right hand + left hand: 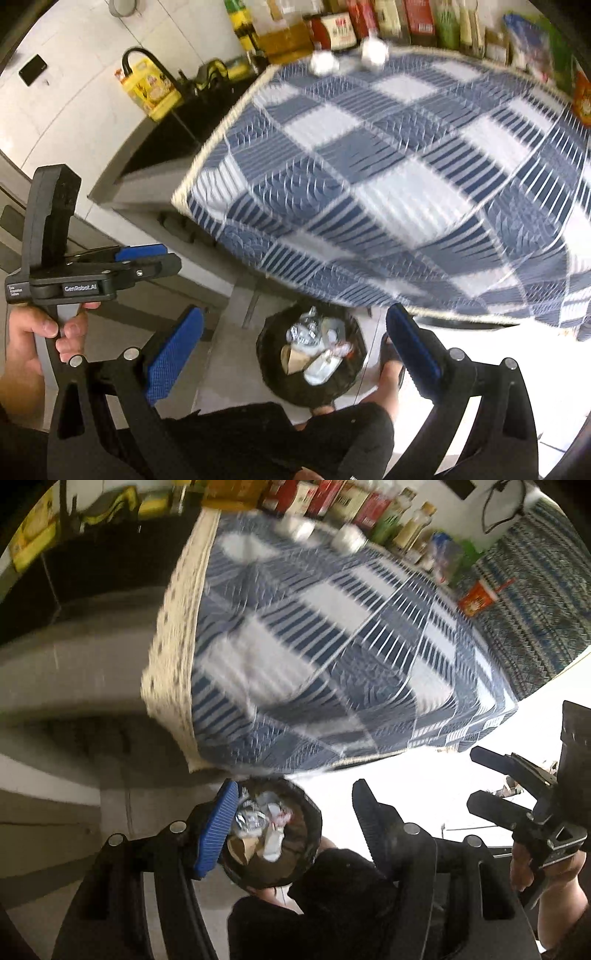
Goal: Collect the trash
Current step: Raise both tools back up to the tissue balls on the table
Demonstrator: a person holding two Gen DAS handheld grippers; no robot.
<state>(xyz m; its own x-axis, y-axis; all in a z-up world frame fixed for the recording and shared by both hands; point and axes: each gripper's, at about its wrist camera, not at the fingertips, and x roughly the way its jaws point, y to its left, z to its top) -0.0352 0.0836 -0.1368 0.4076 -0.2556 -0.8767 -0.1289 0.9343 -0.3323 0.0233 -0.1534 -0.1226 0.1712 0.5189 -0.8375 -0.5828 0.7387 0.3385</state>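
Observation:
A black trash bin [308,834] stands on the floor below the table edge, holding crumpled foil, paper and cardboard; it also shows in the right wrist view [269,350]. My left gripper [295,812] is open and empty above the bin; it shows at the left of the right wrist view [147,260]. My right gripper [295,332] is open and empty above the bin; it shows at the right of the left wrist view [476,779]. Two crumpled white balls [325,62] lie at the far end of the blue checked tablecloth [406,166]; they also show in the left wrist view [301,530].
Bottles and boxes [351,26] line the table's far edge. A dark sink with a black faucet [147,62] and a yellow container [147,88] sits left of the table. The person's legs and sandalled foot [388,365] are beside the bin.

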